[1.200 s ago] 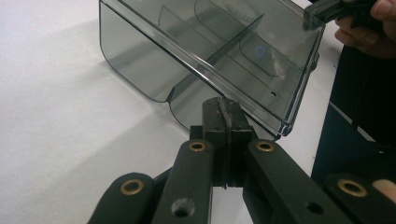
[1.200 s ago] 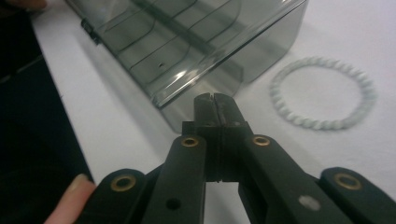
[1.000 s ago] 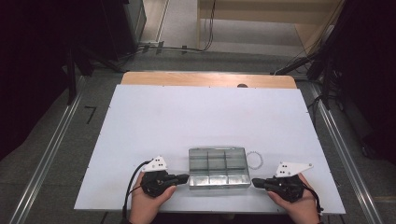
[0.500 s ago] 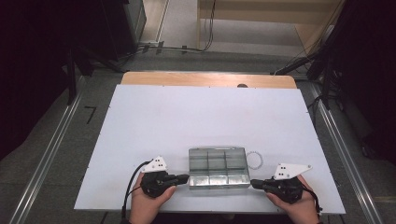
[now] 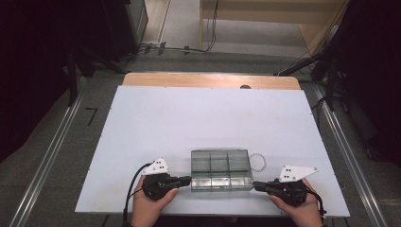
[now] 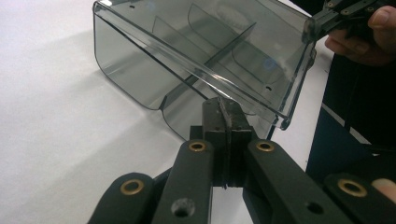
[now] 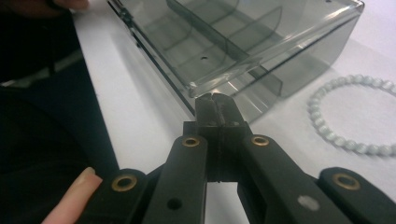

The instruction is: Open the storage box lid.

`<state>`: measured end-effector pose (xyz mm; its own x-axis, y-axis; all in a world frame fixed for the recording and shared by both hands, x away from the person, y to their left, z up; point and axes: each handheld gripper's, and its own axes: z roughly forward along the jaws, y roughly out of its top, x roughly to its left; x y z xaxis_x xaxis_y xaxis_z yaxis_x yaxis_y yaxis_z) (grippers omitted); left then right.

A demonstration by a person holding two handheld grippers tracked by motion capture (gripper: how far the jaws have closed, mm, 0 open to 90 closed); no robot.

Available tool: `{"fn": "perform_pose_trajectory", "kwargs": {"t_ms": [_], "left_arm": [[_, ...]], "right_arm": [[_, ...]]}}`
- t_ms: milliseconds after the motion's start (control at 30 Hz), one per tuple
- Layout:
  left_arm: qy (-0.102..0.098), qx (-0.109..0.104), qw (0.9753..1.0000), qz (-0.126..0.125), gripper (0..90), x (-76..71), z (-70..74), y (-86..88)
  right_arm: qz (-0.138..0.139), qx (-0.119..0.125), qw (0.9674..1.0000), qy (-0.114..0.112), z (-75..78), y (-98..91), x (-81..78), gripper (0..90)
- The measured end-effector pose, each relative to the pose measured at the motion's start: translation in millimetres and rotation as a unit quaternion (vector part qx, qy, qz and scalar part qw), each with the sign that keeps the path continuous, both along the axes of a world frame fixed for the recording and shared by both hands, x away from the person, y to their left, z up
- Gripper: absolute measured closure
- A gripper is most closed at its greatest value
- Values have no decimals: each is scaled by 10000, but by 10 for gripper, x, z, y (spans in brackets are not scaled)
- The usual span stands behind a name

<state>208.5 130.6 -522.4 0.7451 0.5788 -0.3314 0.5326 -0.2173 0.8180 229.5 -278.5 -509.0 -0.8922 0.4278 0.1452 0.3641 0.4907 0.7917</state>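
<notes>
Organizer box sits between my left gripper and right gripper, both clamped shut empty at its ends, I'd say to steady it.

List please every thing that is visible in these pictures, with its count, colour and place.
box: 1, clear grey plastic with inner dividers, near the front edge of the table, between the two tools.
bead bracelet: 1, pale white, flat on the table just right of the box.
table: 1, white top with a wooden strip along the far edge, on a grey floor.
cables: several, black, on the floor beyond the table.
left tool: 1, black with a grey three-cornered plate, jaws shut, tip at the left end of the box.
right tool: 1, black with a grey plate, jaws shut, tip at the right end of the box.
hands: 2, each holding one tool at the front edge.
</notes>
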Motion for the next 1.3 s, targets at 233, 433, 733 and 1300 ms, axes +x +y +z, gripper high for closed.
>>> {"fn": "perform_pose_trajectory", "kwargs": {"t_ms": [233,433,733,1300], "left_arm": [[-105,-58,9999,16,900,-4,9,0],[-358,-31,9993,134,765,-19,43,8],[-726,101,9964,424,293,61,132,-7],[-942,89,9937,594,138,394,318,-63]], "right_arm": [[-69,54,9999,-130,29,25,-18,877],[-85,161,9990,-399,110,60,-50,877],[-262,334,9972,-618,272,93,-26,877],[-451,600,9932,-891,612,176,110,877]]}}
